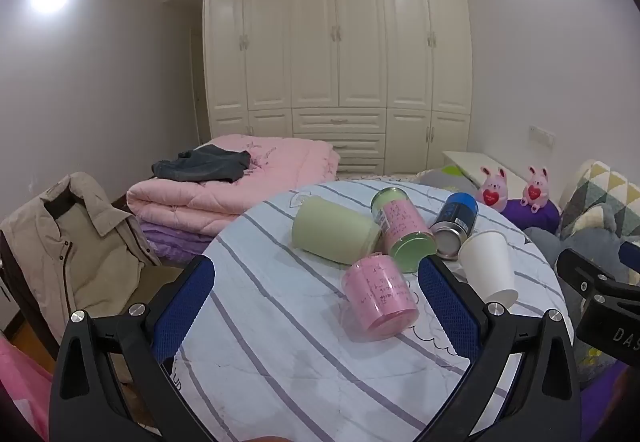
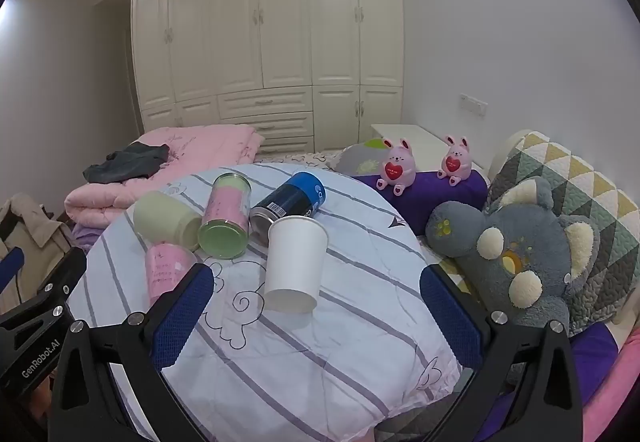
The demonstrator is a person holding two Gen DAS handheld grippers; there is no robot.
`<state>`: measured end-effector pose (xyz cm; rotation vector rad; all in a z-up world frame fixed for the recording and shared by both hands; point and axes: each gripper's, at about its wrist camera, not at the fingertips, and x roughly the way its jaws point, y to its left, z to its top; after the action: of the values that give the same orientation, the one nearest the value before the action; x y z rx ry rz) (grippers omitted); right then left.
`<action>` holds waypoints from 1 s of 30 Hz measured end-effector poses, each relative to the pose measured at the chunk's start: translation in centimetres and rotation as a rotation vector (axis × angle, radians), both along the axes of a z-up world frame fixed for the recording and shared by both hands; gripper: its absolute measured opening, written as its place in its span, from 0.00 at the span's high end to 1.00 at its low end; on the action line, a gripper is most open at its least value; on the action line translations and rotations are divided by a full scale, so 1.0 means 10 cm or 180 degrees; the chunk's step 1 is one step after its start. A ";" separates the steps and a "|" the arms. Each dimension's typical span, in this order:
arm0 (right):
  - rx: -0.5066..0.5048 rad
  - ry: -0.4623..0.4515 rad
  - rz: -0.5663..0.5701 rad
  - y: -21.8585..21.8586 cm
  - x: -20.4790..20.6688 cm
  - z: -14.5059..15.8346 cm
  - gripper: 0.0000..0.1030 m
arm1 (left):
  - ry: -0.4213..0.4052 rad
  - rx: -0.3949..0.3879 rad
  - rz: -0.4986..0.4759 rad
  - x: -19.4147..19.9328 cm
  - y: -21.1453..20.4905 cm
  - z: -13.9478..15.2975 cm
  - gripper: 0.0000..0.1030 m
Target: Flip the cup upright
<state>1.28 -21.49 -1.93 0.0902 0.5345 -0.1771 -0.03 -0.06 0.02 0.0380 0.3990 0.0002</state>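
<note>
The white cup (image 2: 295, 262) is lying tipped just ahead of the right tongs (image 2: 316, 294), held wide to fit it. The left tongs (image 1: 316, 294) are held wide too, grasping nothing.

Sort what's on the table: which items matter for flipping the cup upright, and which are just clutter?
Job:
white paper cup, on its side
left gripper, open
right gripper, open

Lying about:
pale green cup
pink cup
pink-and-green canister
blue can
striped cloth

four cups (image 2: 294, 262), two cans (image 2: 288, 200), two bunnies (image 2: 394, 168)
</note>
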 end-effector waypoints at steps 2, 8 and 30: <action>0.0005 -0.0012 0.0004 0.00 0.00 0.00 0.00 | 0.0021 -0.0031 -0.0005 0.00 0.00 0.00 0.00; -0.0008 -0.0001 0.0010 0.01 0.00 0.00 0.00 | 0.0072 -0.0127 0.0034 -0.01 0.04 0.01 0.00; 0.0013 0.0063 0.0050 0.02 0.01 0.00 0.00 | -0.0097 0.0006 0.0039 -0.06 -0.04 0.06 0.00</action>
<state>1.35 -21.25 -1.92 0.0884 0.5552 -0.1618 -0.60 -0.42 0.64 0.0374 0.3687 0.0133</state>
